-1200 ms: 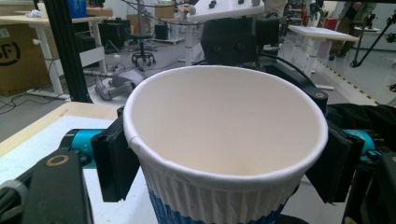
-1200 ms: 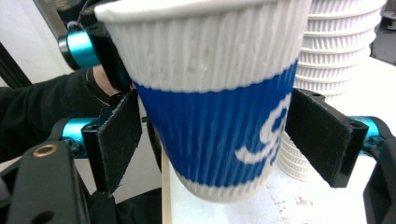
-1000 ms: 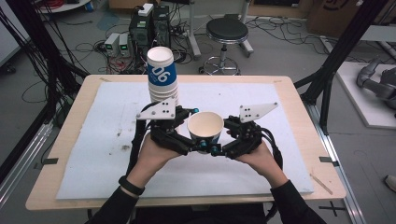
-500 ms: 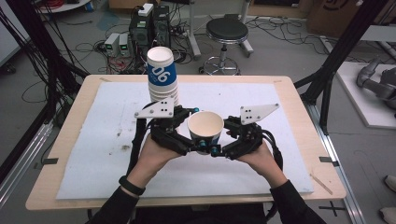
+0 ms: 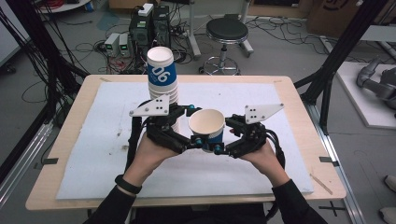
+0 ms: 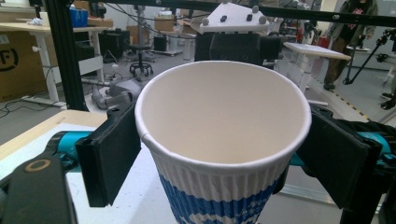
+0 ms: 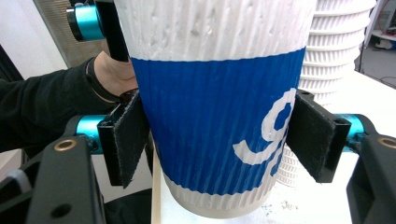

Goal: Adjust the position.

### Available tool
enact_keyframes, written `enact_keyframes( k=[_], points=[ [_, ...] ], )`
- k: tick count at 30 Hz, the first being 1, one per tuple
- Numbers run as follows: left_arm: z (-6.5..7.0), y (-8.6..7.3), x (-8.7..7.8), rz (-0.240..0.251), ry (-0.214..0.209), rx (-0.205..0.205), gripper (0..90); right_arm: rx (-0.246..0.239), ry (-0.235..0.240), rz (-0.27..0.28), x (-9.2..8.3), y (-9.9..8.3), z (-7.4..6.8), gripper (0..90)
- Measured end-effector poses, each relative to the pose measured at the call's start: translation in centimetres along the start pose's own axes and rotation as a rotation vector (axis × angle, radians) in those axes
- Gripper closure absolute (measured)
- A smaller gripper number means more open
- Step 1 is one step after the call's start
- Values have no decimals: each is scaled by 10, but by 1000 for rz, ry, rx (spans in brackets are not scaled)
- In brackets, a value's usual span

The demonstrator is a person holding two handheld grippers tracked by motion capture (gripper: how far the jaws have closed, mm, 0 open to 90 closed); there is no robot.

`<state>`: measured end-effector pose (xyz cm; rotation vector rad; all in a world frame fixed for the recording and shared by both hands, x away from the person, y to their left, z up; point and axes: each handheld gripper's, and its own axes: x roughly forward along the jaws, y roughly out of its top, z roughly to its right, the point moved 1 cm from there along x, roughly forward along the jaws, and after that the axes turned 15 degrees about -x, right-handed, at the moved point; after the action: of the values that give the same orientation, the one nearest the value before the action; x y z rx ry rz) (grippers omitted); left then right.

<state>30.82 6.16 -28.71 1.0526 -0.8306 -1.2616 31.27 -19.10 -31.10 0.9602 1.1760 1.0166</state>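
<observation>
The single paper cup sits upright btwn your two grippers, held up over the white mat near the middle of the table, mouth open to the ceiling. White ribbed top, blue band w/ white print lower down.

In the right gripper view your right gripper has its fingers on both sides of that blue band; the pads look pressed onto the cup wall left and right, so it's pinching the cup, and those fingers have just been closing in on it.

Left gripper is diff. In the left gripper view the cup is right btwn its fingers, and they've just been opening. The one on the left looks to be just at the ribbed wall below the rim, the other one stands a bit off from the cup, so I'd call them spread, cup btwn them but not squeezed.

Both your hands come in from the bottom in the high view, left hand and right hand close together, each w/ its grey plate up top.

Just beside the left gripper, on the far side, stands the stack of cups, same blue and white kind, upright on the mat. Behind the table there's a black stool on the floor.
</observation>
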Motion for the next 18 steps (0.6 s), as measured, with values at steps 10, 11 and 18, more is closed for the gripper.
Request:
enact_keyframes(
  k=[10,11,18],
  points=[
    [1,3,-6,16,-13,3,157,-3,8,3,-2,0,0,268],
    [1,4,-7,18,-13,6,156,-3,8,4,-2,0,0,268],
    [3,6,-12,22,0,19,156,6,-12,40,-9,0,3,268]
  ],
)
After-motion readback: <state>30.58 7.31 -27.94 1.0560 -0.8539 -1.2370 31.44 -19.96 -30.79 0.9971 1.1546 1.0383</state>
